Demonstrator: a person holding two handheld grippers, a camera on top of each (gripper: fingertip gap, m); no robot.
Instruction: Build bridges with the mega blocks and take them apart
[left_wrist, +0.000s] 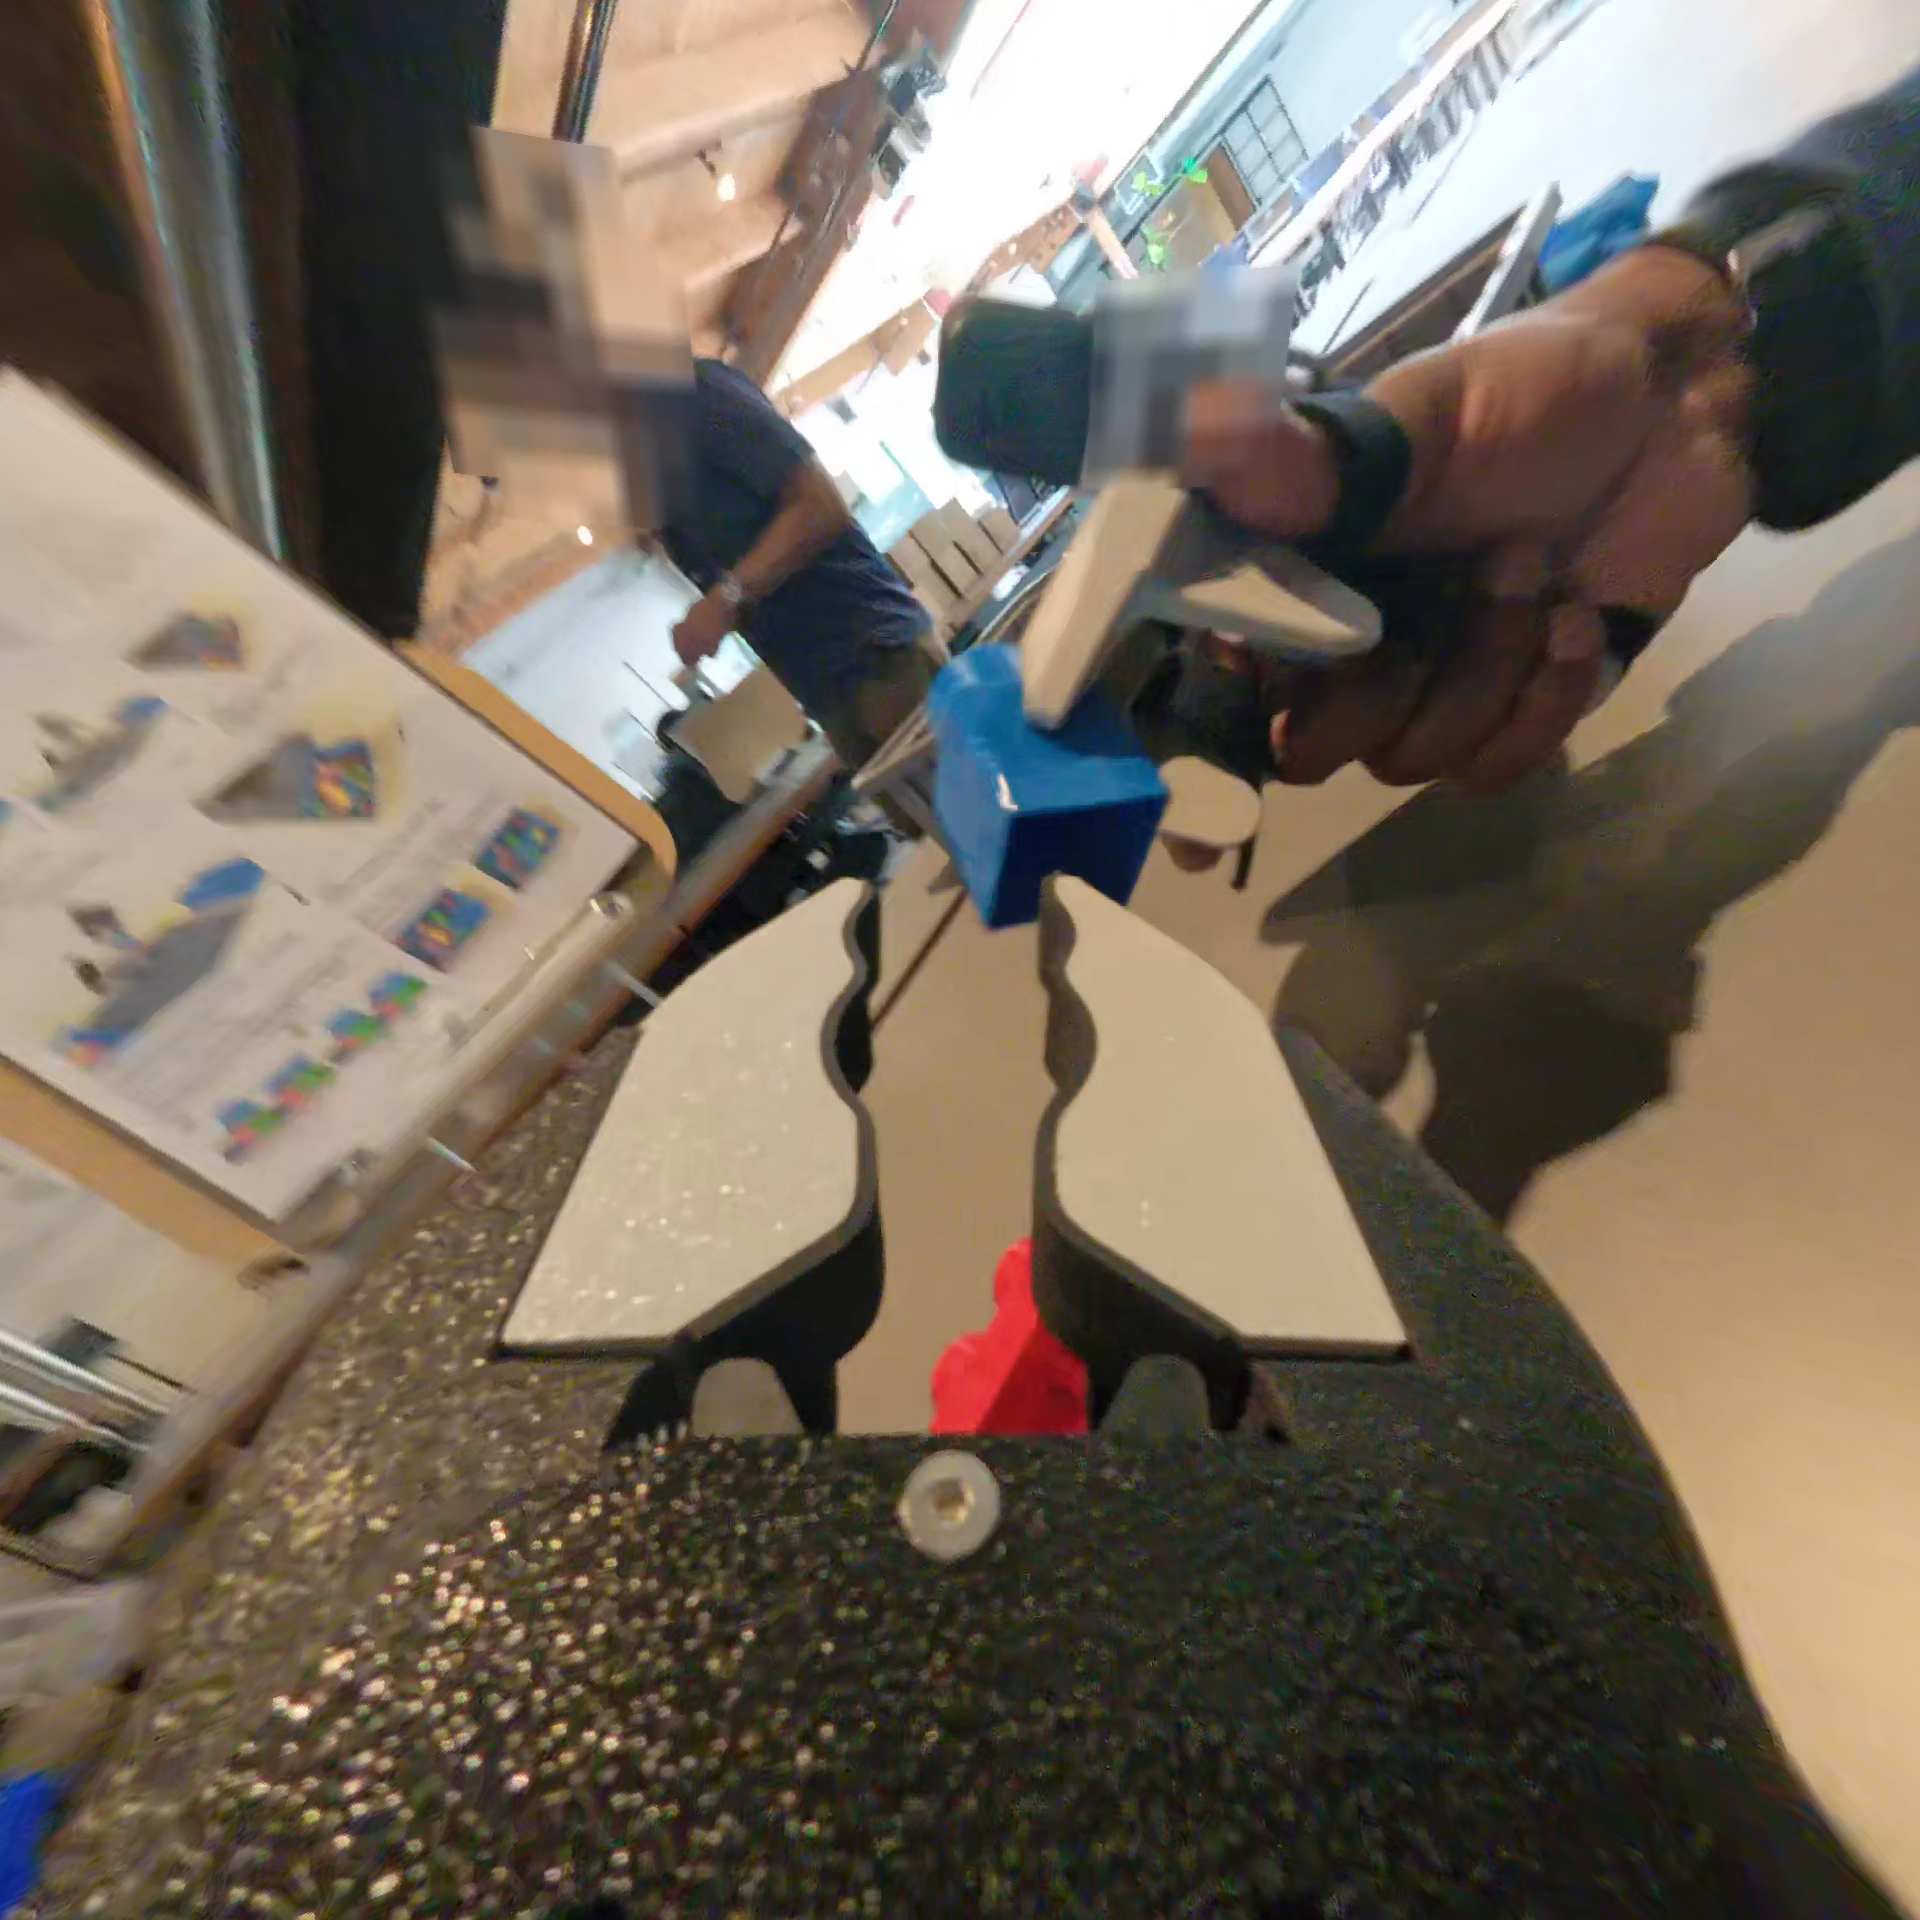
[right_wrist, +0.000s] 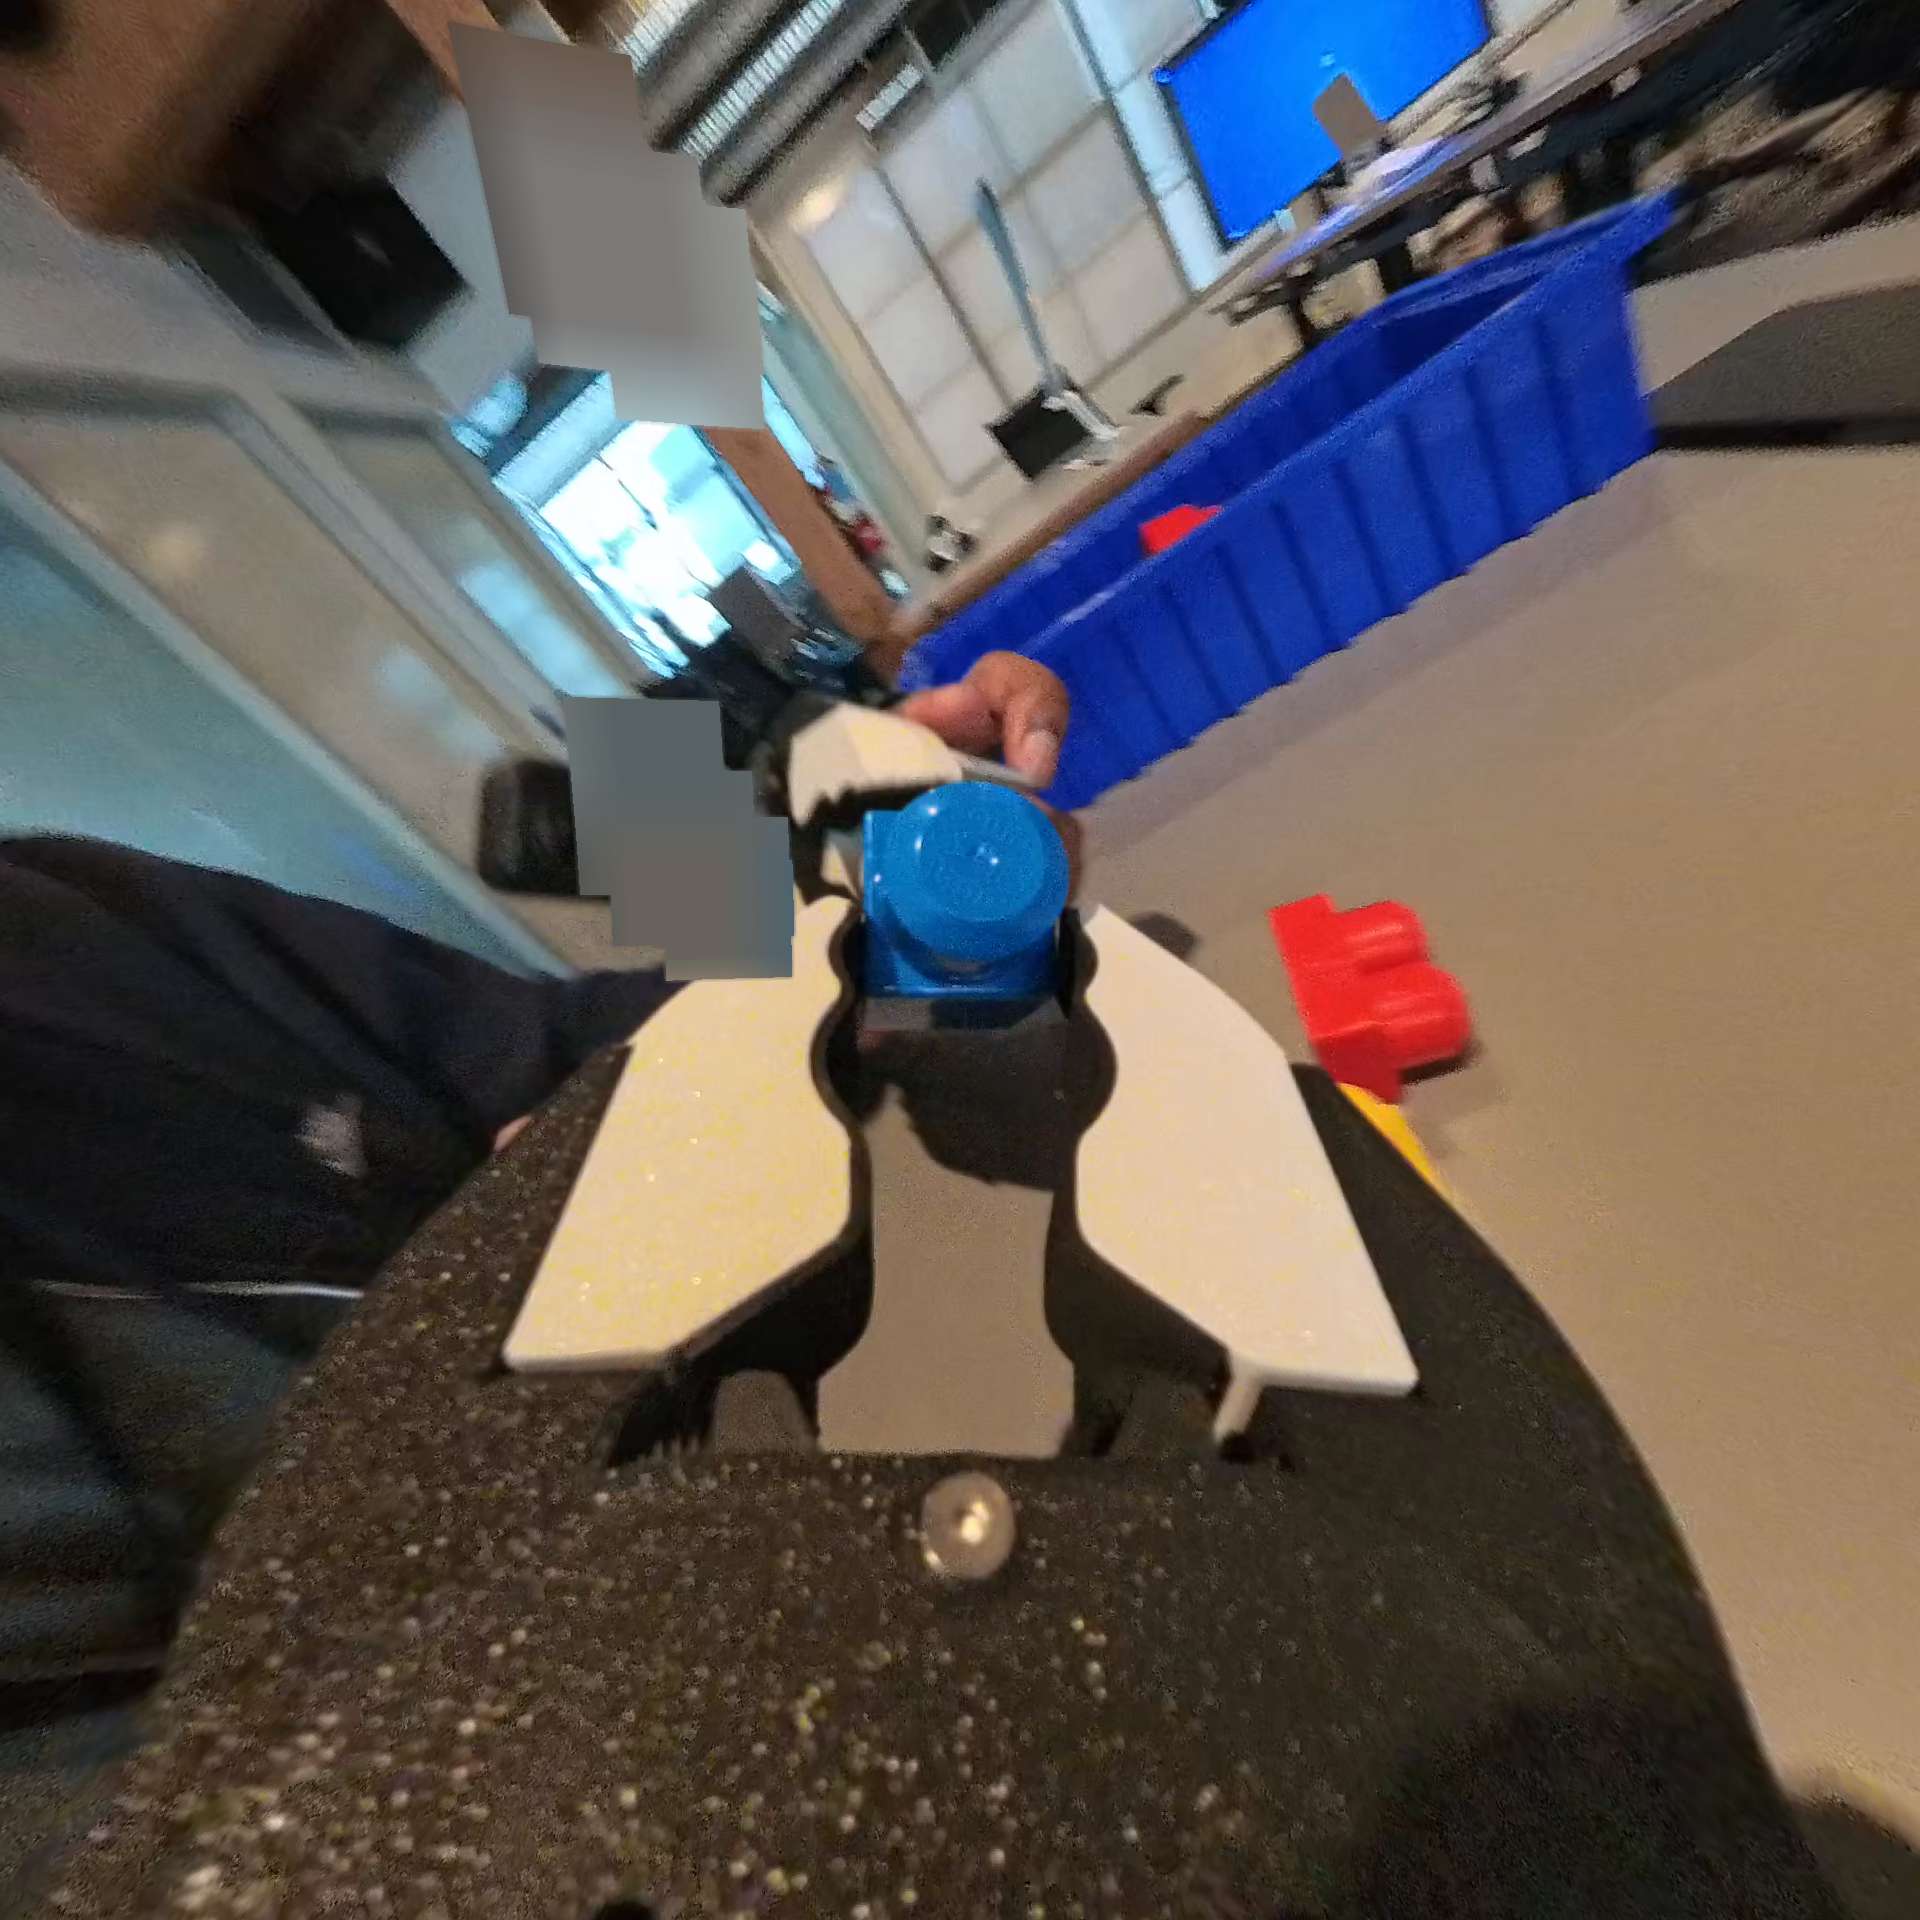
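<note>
Clearly the right gripper (right_wrist: 961, 961) was clamped on a blue block (right_wrist: 961, 904), its fingertips pressing the block's flat side walls while the round stud faced the camera. Beside the block, the left gripper (left_wrist: 956, 894) stood apart with its jaws parted and nothing between them, its tips just under the blue block (left_wrist: 1039, 795). Right of the block, a red block (right_wrist: 1366, 987) lay on the table (right_wrist: 1610, 831), and beyond it sat a blue bin (right_wrist: 1351, 520). Judging by its look, the block was light, rigid, smooth plastic, best pinched across opposite flat walls, since the stud would likely slip.
</note>
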